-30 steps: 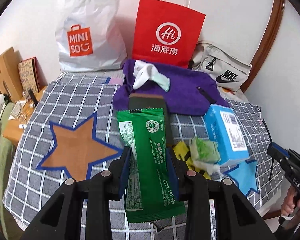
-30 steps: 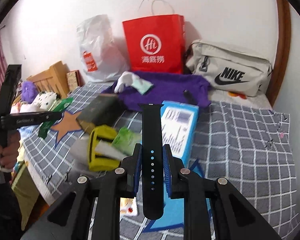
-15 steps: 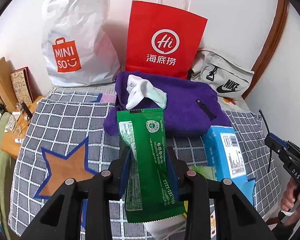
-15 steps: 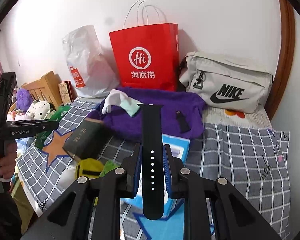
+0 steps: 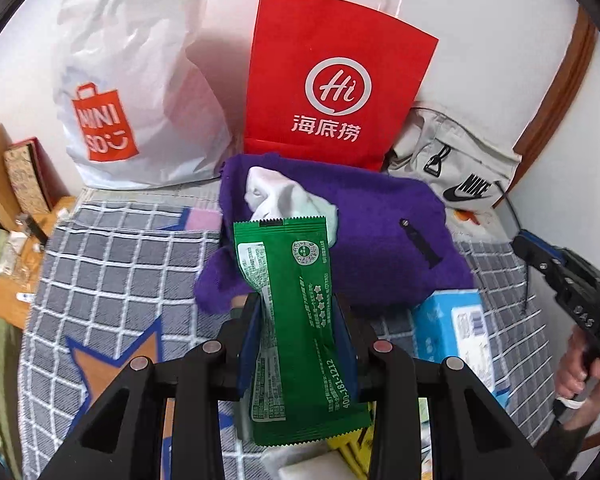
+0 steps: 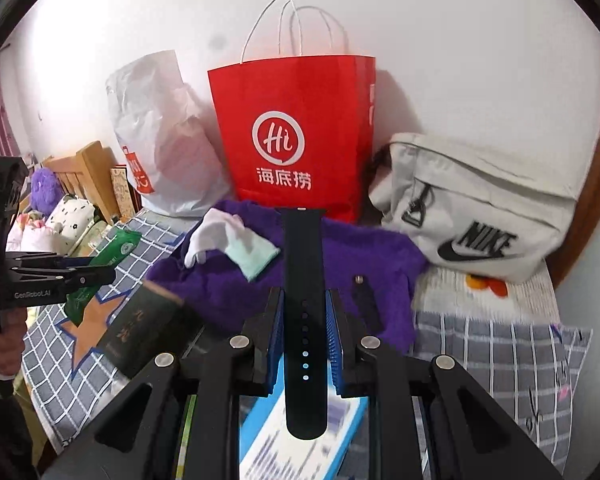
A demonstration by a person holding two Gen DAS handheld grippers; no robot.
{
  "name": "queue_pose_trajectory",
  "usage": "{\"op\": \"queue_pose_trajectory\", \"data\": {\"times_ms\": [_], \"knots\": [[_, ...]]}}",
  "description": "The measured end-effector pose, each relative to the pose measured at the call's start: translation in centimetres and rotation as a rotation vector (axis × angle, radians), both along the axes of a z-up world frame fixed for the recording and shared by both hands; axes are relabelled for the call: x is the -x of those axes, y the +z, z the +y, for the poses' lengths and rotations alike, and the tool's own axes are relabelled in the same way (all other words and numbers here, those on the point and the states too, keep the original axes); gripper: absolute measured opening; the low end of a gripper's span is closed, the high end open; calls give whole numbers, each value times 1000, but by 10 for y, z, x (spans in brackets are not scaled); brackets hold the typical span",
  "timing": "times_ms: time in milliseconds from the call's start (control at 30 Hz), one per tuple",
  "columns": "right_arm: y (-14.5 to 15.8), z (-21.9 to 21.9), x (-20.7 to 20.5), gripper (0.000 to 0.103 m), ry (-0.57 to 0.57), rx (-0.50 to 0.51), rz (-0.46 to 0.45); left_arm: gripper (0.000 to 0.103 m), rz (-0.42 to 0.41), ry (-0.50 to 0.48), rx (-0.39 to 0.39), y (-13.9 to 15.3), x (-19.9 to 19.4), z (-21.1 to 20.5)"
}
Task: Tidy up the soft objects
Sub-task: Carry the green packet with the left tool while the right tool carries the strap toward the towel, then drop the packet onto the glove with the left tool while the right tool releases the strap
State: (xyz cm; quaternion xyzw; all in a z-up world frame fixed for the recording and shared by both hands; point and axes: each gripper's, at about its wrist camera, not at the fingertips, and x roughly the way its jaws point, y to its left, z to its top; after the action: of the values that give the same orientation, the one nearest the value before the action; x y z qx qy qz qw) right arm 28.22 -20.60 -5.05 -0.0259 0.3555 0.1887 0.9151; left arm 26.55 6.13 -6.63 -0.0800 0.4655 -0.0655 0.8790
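Left wrist view: left gripper (image 5: 296,316) clamps a green foil sachet (image 5: 296,320); purple fleece cloth (image 5: 380,232) lies beyond. Right gripper (image 6: 305,328) pinches a black perforated watch strap (image 6: 304,300).

Both tools have moved forward over the bed toward the wall: the left tool (image 5: 296,312), with the green packet (image 5: 296,320), now sits just before the purple cloth (image 5: 380,240), and the red bag (image 5: 336,80) looms larger. From the right tool (image 6: 304,320), the watch strap (image 6: 304,320) now overlaps that cloth; the yellow item has dropped from sight.
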Motion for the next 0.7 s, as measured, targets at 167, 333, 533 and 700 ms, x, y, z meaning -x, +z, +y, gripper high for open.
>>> {"op": "queue_pose_trajectory", "data": {"times_ms": [167,333,533,700], "knots": [[-4,4,-38,20,23,-24,26,33,9,-3,1,-6,-32,-4],[-27,3,-65,20,30,-33,72,33,32,-22,2,-23,-63,-13],[-70,-2,-90,20,32,-15,176,33,69,-17,27,-46,-94,-12],[-91,-6,-103,20,31,7,225,33,90,-5,23,-62,-111,-10]]}}
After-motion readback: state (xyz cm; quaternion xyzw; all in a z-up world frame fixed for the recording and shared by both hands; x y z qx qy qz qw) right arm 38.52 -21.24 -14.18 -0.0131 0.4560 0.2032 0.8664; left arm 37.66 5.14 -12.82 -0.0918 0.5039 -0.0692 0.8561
